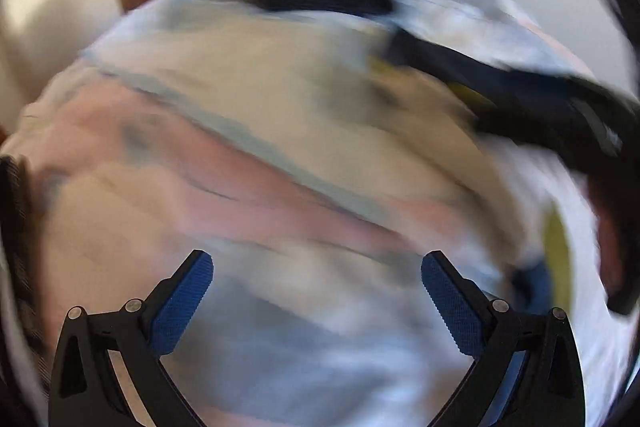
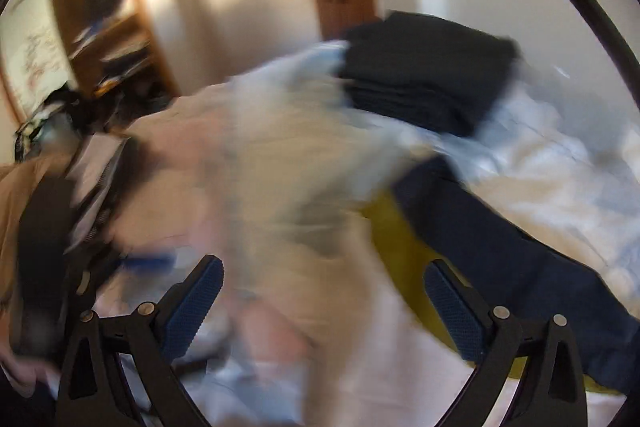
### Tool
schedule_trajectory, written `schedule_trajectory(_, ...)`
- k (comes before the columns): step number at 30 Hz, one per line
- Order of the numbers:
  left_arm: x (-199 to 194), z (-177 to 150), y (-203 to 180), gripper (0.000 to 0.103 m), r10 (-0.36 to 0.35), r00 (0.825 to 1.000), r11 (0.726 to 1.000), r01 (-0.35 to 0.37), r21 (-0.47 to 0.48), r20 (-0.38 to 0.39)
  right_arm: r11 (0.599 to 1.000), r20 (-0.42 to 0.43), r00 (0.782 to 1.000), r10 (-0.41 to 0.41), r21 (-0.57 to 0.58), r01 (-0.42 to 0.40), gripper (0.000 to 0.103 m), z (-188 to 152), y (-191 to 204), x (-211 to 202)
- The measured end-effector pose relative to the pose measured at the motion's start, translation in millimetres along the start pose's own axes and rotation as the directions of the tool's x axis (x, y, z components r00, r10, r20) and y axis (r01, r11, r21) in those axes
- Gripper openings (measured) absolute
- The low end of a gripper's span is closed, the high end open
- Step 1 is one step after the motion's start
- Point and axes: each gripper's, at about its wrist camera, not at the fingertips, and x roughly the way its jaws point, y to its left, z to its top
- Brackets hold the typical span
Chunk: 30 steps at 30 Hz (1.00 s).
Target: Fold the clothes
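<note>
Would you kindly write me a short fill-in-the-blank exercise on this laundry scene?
1. The left gripper has its jaws ____.
2. The right gripper holds ____.
3. The stack of folded dark clothes lies at the ____ end of the bed.
4. The gripper pads are ____ in colour.

Missing words: open; nothing; far; blue

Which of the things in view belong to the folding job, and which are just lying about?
For the job:
- pale garment, spread out, blurred
- navy and yellow garment
- dark folded stack
- left gripper and right gripper, both open, holding nothing

Lying about:
- wooden shelf with clutter
- white bedding underneath
</note>
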Motion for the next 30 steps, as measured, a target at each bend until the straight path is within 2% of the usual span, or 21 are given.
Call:
schedule_trajectory(2, -2.1, 13.6, 31.9, 0.103, 0.019, 0.999, 1.0, -0.019, -0.007, 0.026, 0.996, 0.0, 0.997, -0.077, -0.046, 0.077, 0.102, -5.1, 15.2, 9.2)
schedule_trajectory(3, -3.7, 17.5, 47.4, 0.103, 0.025, 0.999, 1.0, -0.024, -0.019, 0.038, 0.995, -0.015, 0.996, -0.093, -0.04, 0.092, 0.098, -7.6, 20.6, 17.8)
schedule_trajectory(5, -3.4, 22.4, 70.2, 0.103, -0.008, 0.999, 0.998, 0.01, -0.066, 0.037, 0.99, -0.047, 0.989, -0.14, -0.026, 0.139, 0.088, -13.1, 31.9, 35.6)
schedule_trajectory(7, -2.2, 23.8, 68.5, 0.103, -0.003, 1.0, 0.996, 0.006, -0.09, 0.031, 0.972, -0.079, 0.969, -0.235, -0.004, 0.236, 0.069, -19.8, 43.7, 52.1)
schedule_trajectory(9, -4.6, 20.8, 68.7, 0.103, -0.047, 0.998, 0.994, 0.049, -0.093, 0.029, 0.951, -0.078, 0.949, -0.306, 0.012, 0.308, 0.057, -23.4, 52.5, 57.5)
schedule_trajectory(10, -4.7, 20.6, 66.2, 0.103, -0.058, 0.998, 0.995, 0.06, -0.085, 0.025, 0.939, -0.068, 0.937, -0.342, 0.01, 0.343, 0.056, -24.4, 55.9, 58.5)
schedule_trajectory(13, -0.9, 22.1, 64.8, 0.103, 0.006, 1.0, 0.998, -0.004, -0.065, 0.027, 0.891, -0.038, 0.891, -0.453, -0.05, 0.451, 0.053, -23.7, 68.6, 61.7)
schedule_trajectory(14, -0.1, 21.5, 64.5, 0.103, 0.0, 1.0, 0.998, 0.002, -0.066, 0.03, 0.88, -0.034, 0.881, -0.472, -0.076, 0.469, 0.049, -22.2, 74.4, 62.0)
schedule_trajectory(15, 1.9, 21.0, 65.8, 0.103, -0.016, 1.0, 0.997, 0.018, -0.077, 0.024, 0.878, -0.019, 0.881, -0.473, -0.091, 0.47, 0.047, -20.3, 82.4, 58.2)
schedule_trajectory(16, 4.6, 22.8, 69.0, 0.103, -0.033, 0.999, 0.995, 0.034, -0.093, 0.011, 0.874, 0.007, 0.879, -0.476, -0.102, 0.475, 0.052, -19.3, 91.0, 52.7)
schedule_trajectory(17, 5.5, 24.4, 72.3, 0.103, -0.051, 0.999, 0.993, 0.052, -0.109, 0.008, 0.865, 0.023, 0.873, -0.487, -0.124, 0.486, 0.053, -19.2, 97.4, 50.8)
schedule_trajectory(19, 4.6, 27.7, 75.2, 0.103, -0.069, 0.998, 0.988, 0.07, -0.138, 0.016, 0.83, 0.029, 0.848, -0.529, -0.194, 0.524, 0.053, -21.6, 104.9, 56.0)
schedule_trajectory(23, -0.2, 28.1, 75.2, 0.103, -0.099, 0.995, 0.983, 0.103, -0.15, 0.03, 0.803, -0.019, 0.821, -0.57, -0.222, 0.553, 0.052, -20.5, 85.6, 66.6)
schedule_trajectory(26, 2.0, 27.2, 70.7, 0.103, -0.145, 0.989, 0.977, 0.146, -0.153, 0.021, 0.768, -0.02, 0.787, -0.616, -0.238, 0.595, 0.048, -18.7, 71.8, 68.2)
schedule_trajectory(27, 2.8, 27.0, 68.9, 0.103, -0.165, 0.986, 0.974, 0.166, -0.154, 0.019, 0.764, -0.027, 0.782, -0.622, -0.239, 0.6, 0.041, -17.9, 68.6, 67.1)
schedule_trajectory(30, 3.1, 27.8, 63.8, 0.103, -0.186, 0.982, 0.972, 0.187, -0.14, 0.02, 0.763, 0.007, 0.792, -0.611, -0.261, 0.591, 0.04, -16.7, 78.6, 58.8)
